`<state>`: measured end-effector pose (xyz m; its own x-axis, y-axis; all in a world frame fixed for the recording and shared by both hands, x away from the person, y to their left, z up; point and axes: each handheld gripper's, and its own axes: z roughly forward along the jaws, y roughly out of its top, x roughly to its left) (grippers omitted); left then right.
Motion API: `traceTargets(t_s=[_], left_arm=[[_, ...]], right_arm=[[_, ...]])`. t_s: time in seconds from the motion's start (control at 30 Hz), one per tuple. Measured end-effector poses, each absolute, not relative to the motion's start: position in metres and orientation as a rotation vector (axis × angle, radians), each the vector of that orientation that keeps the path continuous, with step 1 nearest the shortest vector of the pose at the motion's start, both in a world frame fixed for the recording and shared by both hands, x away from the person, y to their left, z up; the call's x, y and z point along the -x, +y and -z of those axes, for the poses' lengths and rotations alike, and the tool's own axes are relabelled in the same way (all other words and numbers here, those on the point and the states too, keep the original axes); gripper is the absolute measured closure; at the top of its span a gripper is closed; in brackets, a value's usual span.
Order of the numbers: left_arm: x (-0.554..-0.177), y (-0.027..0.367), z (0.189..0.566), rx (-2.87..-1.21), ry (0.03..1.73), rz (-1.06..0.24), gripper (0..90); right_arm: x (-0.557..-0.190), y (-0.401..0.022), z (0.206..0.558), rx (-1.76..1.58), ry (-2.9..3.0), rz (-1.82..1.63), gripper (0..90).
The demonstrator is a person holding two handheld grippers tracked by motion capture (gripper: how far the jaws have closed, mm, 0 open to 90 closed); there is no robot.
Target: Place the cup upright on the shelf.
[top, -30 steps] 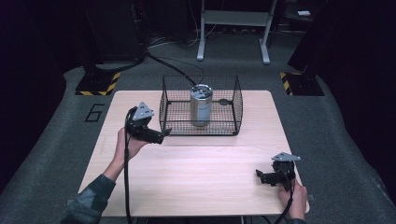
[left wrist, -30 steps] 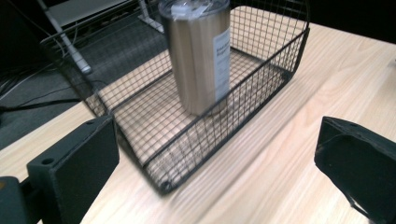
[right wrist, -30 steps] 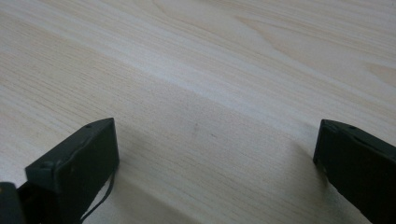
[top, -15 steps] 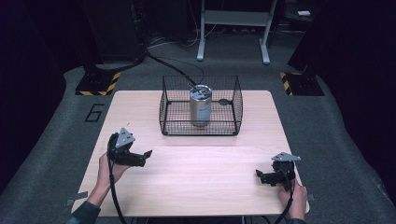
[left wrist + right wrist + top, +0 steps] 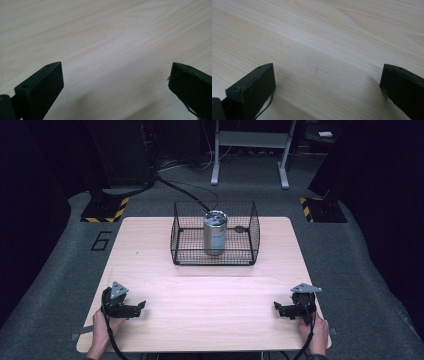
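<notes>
Resting low at the near left corner of the pale wood-grain surface (image 5: 210,310), the left gripper (image 5: 139,306) sits in a hand (image 5: 102,330), its two blocky black jaws pointing toward the middle of the surface. In the left gripper view (image 5: 116,77) those jaws stand wide apart with nothing between them but bare, finely streaked wood. A grey three-cornered plate tops the gripper, and a black cable trails back from it.

Ahead of both grippers and between them, toward the far edge, stands one rectangular black wire-mesh basket (image 5: 182,242), open at the top. Inside it, upright, is one shiny metal cylinder (image 5: 215,232) with a pale label band.

At the near right corner, the right gripper (image 5: 278,309) is held by the other hand (image 5: 316,332), jaws pointing inward at the left gripper. The right gripper view (image 5: 328,77) shows them equally wide, empty, hovering just above the grain.
</notes>
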<state>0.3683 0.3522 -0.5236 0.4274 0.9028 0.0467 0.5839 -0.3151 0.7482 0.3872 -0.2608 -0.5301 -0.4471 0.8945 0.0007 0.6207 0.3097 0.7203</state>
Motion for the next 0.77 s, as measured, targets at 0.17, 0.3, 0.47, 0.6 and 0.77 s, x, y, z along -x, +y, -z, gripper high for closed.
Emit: traceTargets(t_s=[0.17, 0.3, 0.47, 0.6, 0.77], left_arm=[[-0.372, 0.363, 0.531, -2.009, 1.316, -0.611, 0.1], [-0.376, 0.364, 0.532, -2.005, 1.336, -0.59, 0.0], [-0.377, 0.367, 0.531, -2.008, 1.347, -0.572, 0.0], [-0.379, 0.367, 0.533, -1.995, 1.343, -0.579, 0.0], [-0.383, 0.367, 0.533, -1.982, 1.359, -0.591, 0.0]], right_arm=[[-0.387, -0.261, 0.53, -1.349, 2.179, -0.927, 0.0], [-0.387, -0.261, 0.53, -1.351, 2.187, -0.921, 0.0], [-0.387, -0.261, 0.53, -1.354, 2.187, -0.921, 0.0], [-0.387, -0.261, 0.53, -1.35, 2.188, -0.921, 0.0], [-0.387, -0.261, 0.53, -1.35, 2.187, -0.921, 0.0]])
